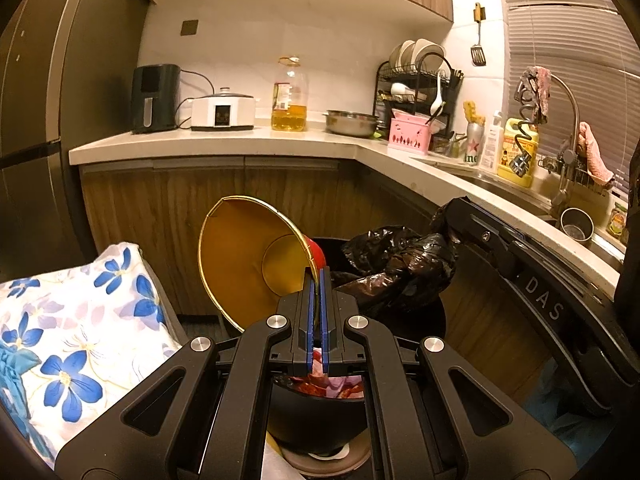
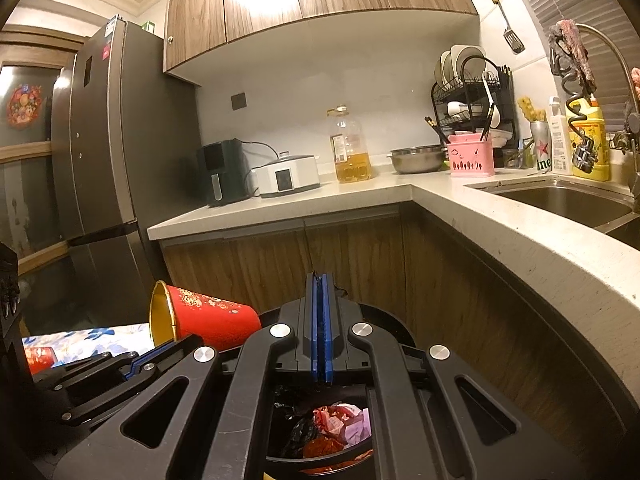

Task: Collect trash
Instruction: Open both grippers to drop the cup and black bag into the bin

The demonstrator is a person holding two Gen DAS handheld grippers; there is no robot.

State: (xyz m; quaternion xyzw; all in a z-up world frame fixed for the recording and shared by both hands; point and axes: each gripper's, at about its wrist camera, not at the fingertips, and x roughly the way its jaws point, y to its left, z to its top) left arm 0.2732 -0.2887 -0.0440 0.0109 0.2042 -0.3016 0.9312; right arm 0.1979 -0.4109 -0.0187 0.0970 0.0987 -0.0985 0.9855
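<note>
Left gripper (image 1: 319, 280) clamped on rim of red, gold-lined paper cup (image 1: 248, 264); right gripper (image 2: 319, 284) pinching black plastic bin bag (image 1: 400, 264), above round black trash bin (image 2: 320, 458).

Oil bottle (image 2: 351, 148), steel bowl (image 2: 417, 159), dish rack (image 2: 472, 96) on countertop (image 2: 320, 194).

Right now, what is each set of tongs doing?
Left tongs: closed on the rim of the red paper cup.
Right tongs: closed, pinching the black trash bag.

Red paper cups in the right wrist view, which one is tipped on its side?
The big gold-lined red paper cup, rim clamped in the left fingers; the small one isn't.
</note>
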